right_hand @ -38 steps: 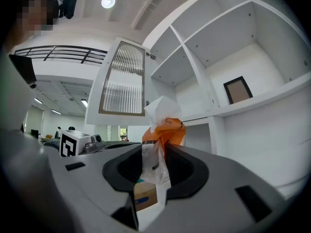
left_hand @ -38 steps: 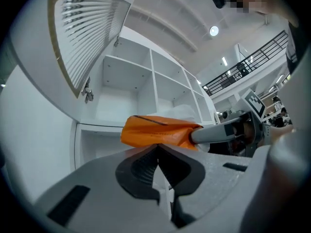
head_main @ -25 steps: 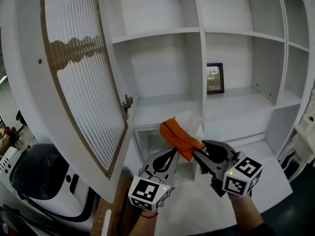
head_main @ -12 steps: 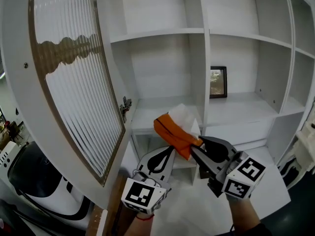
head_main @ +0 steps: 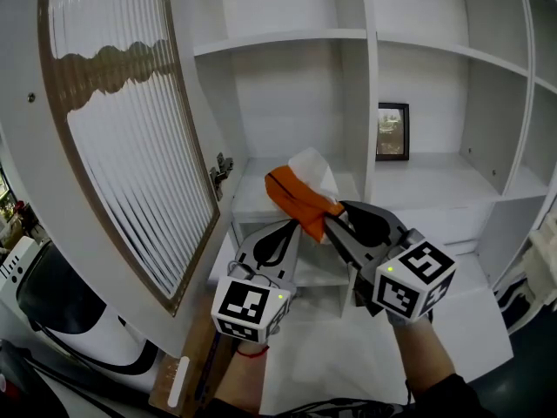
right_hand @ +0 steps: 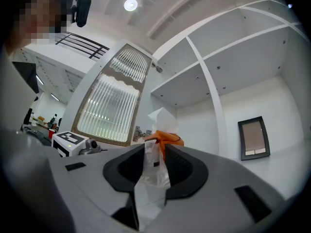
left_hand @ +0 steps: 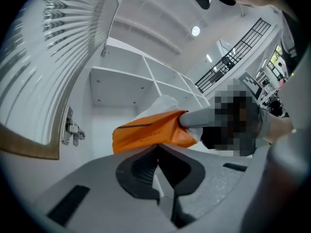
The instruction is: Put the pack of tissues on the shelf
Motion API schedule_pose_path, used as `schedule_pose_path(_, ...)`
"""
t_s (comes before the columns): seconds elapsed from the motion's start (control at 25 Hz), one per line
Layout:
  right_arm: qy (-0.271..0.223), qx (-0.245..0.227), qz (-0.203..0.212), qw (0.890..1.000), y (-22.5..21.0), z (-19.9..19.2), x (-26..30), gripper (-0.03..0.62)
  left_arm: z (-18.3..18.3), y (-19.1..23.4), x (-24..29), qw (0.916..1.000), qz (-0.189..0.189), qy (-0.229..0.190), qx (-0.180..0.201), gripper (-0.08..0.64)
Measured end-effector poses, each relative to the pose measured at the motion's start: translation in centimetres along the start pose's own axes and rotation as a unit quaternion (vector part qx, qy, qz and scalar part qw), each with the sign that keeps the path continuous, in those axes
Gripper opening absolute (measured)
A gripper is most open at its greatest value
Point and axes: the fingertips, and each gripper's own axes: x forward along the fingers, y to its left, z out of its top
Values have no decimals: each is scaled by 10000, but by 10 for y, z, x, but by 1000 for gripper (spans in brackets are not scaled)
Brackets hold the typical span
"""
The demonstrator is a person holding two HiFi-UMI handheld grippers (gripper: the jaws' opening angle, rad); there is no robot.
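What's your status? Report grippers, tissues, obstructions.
Right gripper shut on pack of tissues. Left gripper shut, tips under it. Pack in front of shelf, not placed. Door open, nothing blocking.

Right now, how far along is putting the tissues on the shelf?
Done: the cabinet door stands open. In hand: the right gripper holds the pack of tissues in front of the shelf; the left gripper is shut, empty. Left: set it on the shelf, release.
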Motion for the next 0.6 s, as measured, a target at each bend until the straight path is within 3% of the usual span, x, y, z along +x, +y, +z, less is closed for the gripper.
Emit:
schedule_pose_path(0.36,290,-321,-344,9985,-11,-8,26,107,6,7,6,9999,39,-82,70,6)
schedule_pose_path(0.6,386,-153,-693,9967,-21,-22,34,110,-2,-6,2,10000,-81,14,27,6)
